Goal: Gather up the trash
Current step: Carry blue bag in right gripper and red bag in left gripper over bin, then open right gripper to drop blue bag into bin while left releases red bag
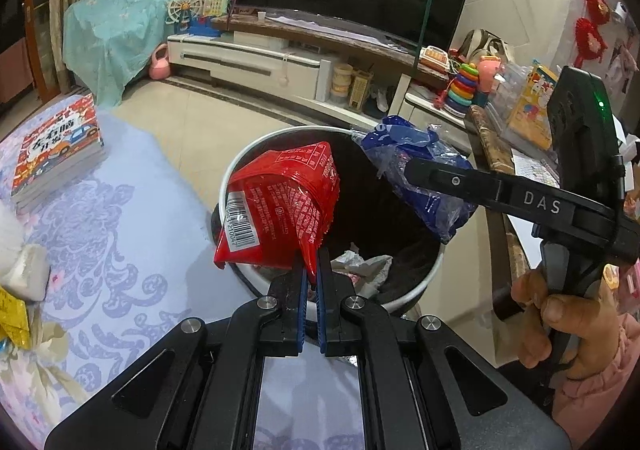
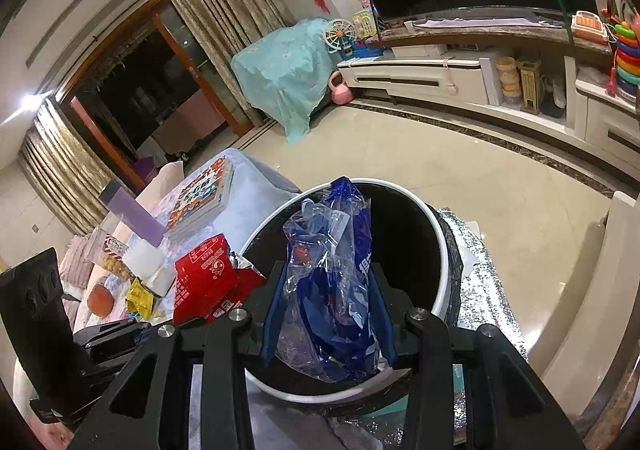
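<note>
My left gripper (image 1: 312,254) is shut on a red snack wrapper (image 1: 280,206) and holds it over the white-rimmed, black-lined trash bin (image 1: 256,154). My right gripper (image 2: 330,274) is shut on a crumpled blue plastic bag (image 2: 332,282) and holds it above the same bin (image 2: 440,242). The blue bag (image 1: 420,178) and the right gripper's finger also show in the left wrist view, at the bin's right rim. The red wrapper (image 2: 208,278) shows left of the bin in the right wrist view. Crumpled paper (image 1: 360,262) lies inside the bin.
A table with a floral cloth (image 1: 120,234) stands left of the bin and holds books (image 1: 56,158), a yellow packet (image 2: 140,296), a purple box (image 2: 132,216) and an orange fruit (image 2: 100,300). A TV cabinet (image 1: 256,62) with toys is behind.
</note>
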The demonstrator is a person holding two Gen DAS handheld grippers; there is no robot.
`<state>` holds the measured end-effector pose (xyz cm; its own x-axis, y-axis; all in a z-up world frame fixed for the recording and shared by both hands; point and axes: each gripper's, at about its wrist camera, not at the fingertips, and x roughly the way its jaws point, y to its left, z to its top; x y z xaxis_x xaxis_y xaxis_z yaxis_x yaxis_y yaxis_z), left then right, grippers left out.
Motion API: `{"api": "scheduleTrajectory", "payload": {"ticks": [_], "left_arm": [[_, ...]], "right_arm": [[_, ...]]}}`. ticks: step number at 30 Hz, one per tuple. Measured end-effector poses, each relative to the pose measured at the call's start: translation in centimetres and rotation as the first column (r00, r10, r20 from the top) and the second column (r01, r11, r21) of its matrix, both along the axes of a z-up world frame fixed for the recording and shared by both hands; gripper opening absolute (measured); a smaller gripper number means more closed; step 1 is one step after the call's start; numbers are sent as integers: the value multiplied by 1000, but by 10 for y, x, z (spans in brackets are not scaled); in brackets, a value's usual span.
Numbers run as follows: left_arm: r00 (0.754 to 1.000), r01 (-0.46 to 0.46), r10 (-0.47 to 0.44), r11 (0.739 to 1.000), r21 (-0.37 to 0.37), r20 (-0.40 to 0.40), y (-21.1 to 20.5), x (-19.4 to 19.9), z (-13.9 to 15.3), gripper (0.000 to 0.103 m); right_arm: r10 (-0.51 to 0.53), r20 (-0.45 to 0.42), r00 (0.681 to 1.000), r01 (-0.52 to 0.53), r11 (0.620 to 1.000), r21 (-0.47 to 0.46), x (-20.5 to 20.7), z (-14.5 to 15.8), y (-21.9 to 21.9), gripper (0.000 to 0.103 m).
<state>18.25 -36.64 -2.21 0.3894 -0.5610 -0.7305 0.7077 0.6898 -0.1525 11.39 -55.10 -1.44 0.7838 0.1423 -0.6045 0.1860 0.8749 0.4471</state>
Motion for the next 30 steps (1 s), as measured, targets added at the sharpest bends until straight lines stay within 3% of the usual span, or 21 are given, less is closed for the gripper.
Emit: {"api": "scheduleTrajectory", "payload": {"ticks": [16, 19, 20, 21, 22, 24, 28, 30], "left_arm": [[1000, 0, 0, 1000, -3, -14, -8, 6, -1, 4], [1000, 0, 0, 1000, 5, -11, -9, 6, 0, 14], [1000, -3, 3, 1000, 6, -11, -9, 6, 0, 28], [1000, -8, 8, 1000, 7, -9, -9, 5, 1, 49], [1000, -19, 19, 1000, 6, 1, -7, 4, 2, 57], [1000, -26, 26, 1000, -4, 16, -2, 2, 4, 60], [999, -47, 47, 999, -19, 10, 13, 0, 4, 60], [997, -72, 72, 997, -33, 3, 28, -3, 2, 62]], "right_arm": [[2, -16, 1000, -3, 1000, -8, 7, 0, -2, 43], [6, -23, 1000, -7, 1000, -3, 8, 0, -2, 45], [6, -28, 1000, -6, 1000, -2, 9, 0, -1, 48], [5, -32, 999, -5, 1000, 2, 10, 0, -2, 48], [5, -34, 999, -5, 1000, 7, 10, 0, -2, 51], [-2, -32, 999, 2, 1000, 18, 9, 0, -3, 63], [-15, -14, 1000, 15, 999, 38, 4, 1, -4, 76], [-22, -4, 1000, 23, 999, 36, 1, 4, -3, 78]]}}
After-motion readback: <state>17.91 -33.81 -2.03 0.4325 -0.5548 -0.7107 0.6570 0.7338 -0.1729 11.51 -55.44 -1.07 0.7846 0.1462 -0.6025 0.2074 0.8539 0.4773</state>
